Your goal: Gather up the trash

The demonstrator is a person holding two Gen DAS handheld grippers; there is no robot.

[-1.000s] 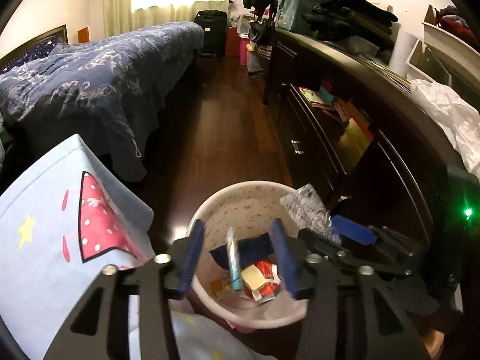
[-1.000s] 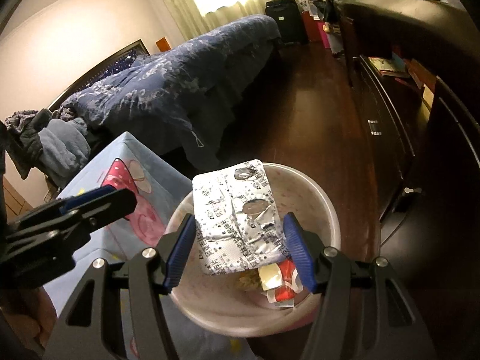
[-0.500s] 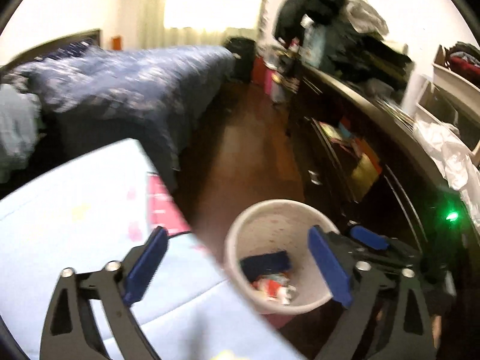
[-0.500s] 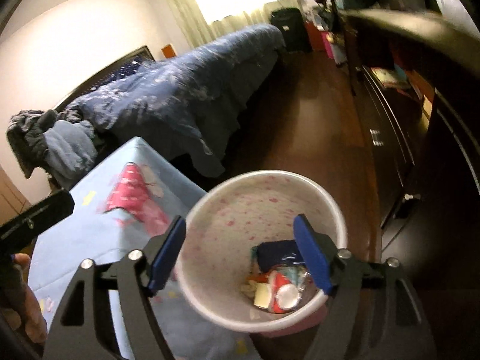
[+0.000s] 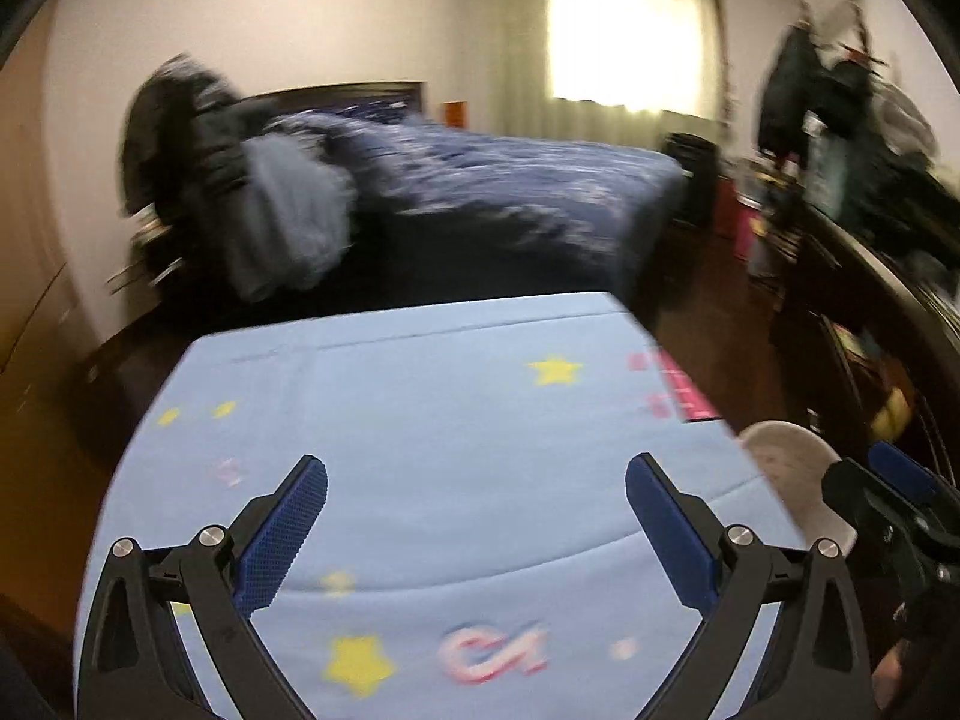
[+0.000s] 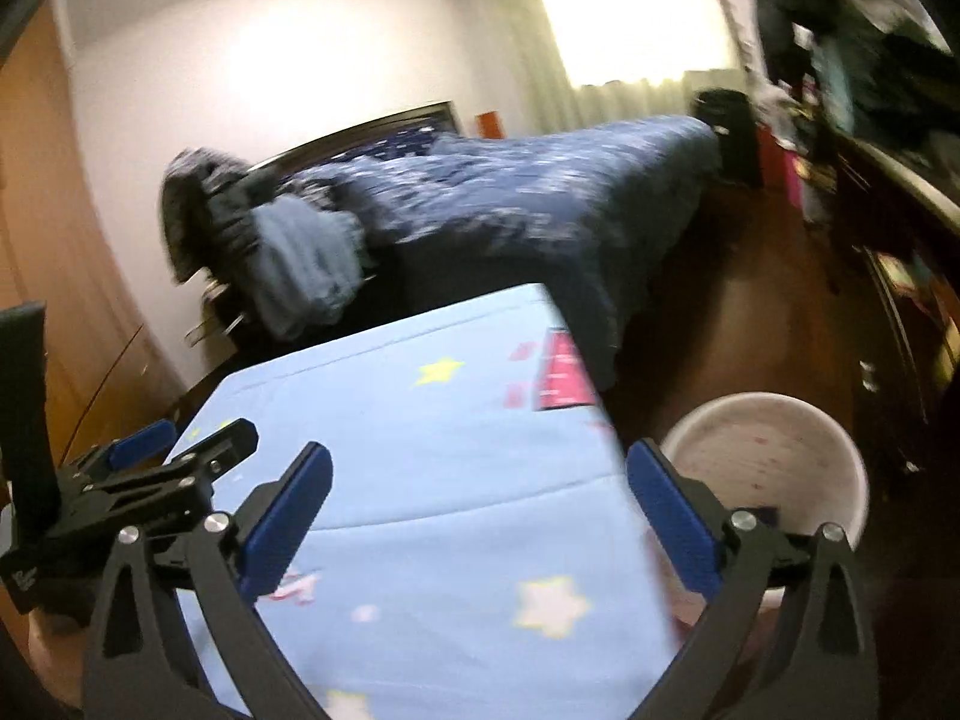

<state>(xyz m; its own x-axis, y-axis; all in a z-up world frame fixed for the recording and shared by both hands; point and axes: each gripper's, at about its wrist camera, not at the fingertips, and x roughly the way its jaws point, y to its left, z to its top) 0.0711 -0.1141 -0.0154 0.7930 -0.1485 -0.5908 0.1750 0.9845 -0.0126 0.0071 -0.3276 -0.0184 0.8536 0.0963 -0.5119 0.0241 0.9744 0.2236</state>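
My left gripper (image 5: 477, 483) is open and empty, above a light blue cloth with yellow stars (image 5: 420, 450) that covers a table. My right gripper (image 6: 480, 474) is open and empty over the same cloth's (image 6: 432, 480) right part. The pale pink speckled trash bin (image 6: 774, 456) stands on the floor to the right of the table; its rim also shows in the left wrist view (image 5: 792, 462). A dark item lies inside it, mostly hidden. I see no loose trash on the cloth. Both views are blurred.
A bed with a dark blue quilt (image 5: 510, 192) stands behind the table, with clothes heaped on a chair (image 5: 240, 198) at the left. A dark dresser (image 6: 900, 252) piled with clothes runs along the right wall. Wooden floor (image 6: 750, 312) lies between them.
Both grippers have opened and let their trash fall into the bin: the right a silver blister pack, the left a small tube. Both have swung left and up from the bin to the table.
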